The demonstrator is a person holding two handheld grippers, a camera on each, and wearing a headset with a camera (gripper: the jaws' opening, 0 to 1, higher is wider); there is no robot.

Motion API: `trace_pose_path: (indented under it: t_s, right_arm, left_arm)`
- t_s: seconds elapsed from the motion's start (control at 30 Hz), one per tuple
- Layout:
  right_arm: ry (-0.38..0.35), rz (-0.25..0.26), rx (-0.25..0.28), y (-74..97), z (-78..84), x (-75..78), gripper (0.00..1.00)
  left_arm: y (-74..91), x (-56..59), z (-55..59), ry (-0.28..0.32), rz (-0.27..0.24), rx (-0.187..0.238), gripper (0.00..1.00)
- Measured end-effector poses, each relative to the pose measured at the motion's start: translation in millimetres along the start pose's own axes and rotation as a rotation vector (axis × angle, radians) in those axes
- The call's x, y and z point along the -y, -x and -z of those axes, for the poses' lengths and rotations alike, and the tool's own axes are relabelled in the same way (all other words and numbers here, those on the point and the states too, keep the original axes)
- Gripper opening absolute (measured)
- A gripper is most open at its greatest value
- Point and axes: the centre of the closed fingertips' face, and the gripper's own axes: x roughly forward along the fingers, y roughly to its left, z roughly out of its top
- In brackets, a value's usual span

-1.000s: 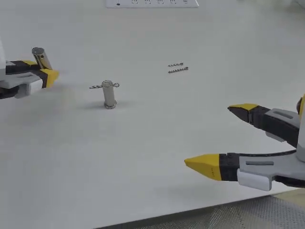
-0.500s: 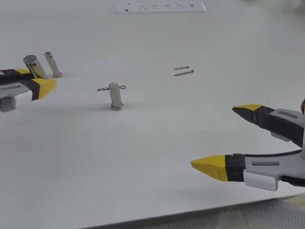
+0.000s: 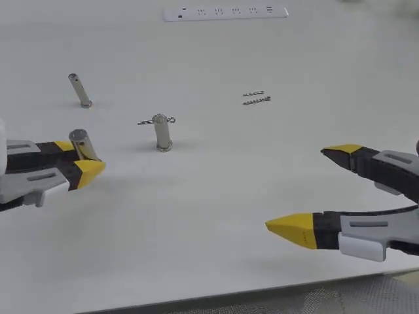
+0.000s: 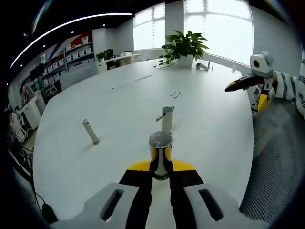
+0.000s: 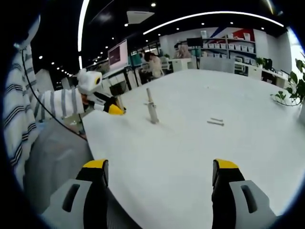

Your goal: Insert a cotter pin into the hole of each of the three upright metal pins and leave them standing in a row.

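L tongs pinching held pin near its base, shaft up betw. yellow tips, low over white surface, front-left. R tongs spread wide, hovering front-right near surface edge. Mid-surface: fitted pin upright, w/ cotter pin through hole near top, sticking out both sides. Back-left, well apart: third pin on its flange, looks tilted in head view. Two loose cotter pins flat, side by side, back-right of fitted pin. Power strip along far edge. In left gripper view, held pin centred, fitted pin beyond it.
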Motion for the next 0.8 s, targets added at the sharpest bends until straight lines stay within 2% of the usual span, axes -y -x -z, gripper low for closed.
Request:
trace_pose_path:
  t_s: [0.1, 0.2, 0.3, 0.47, 0.6, 0.8]
  right_arm:
    - [0.000, -0.001, -0.006, 0.3, 2.0, 0.1, 0.91]
    - [0.000, 0.003, -0.007, 0.7, 2.8, 0.9, 0.91]
    - [-0.003, 0.005, -0.006, 0.8, 3.1, 1.6, 0.91]
    - [-0.001, 0.013, -0.002, 1.7, 2.1, 3.9, 0.91]
    - [-0.004, 0.020, 0.000, 2.5, 2.8, 5.6, 0.91]
    - [-0.008, 0.016, 0.001, 1.7, 4.9, 5.0, 0.91]
  left_arm:
    - [-7.7, 8.8, -0.2, -0.024, 0.046, -0.002, 0.11]
    - [-15.1, 14.3, -2.8, -0.051, 0.069, 0.008, 0.11]
    - [-23.0, 18.3, -3.4, -0.072, 0.074, 0.011, 0.11]
    - [-35.9, 30.5, -2.2, -0.070, 0.094, 0.009, 0.11]
    - [-41.2, 38.5, -0.2, -0.066, 0.093, 0.003, 0.11]
    - [-41.8, 43.8, 0.5, -0.049, 0.062, 0.006, 0.11]
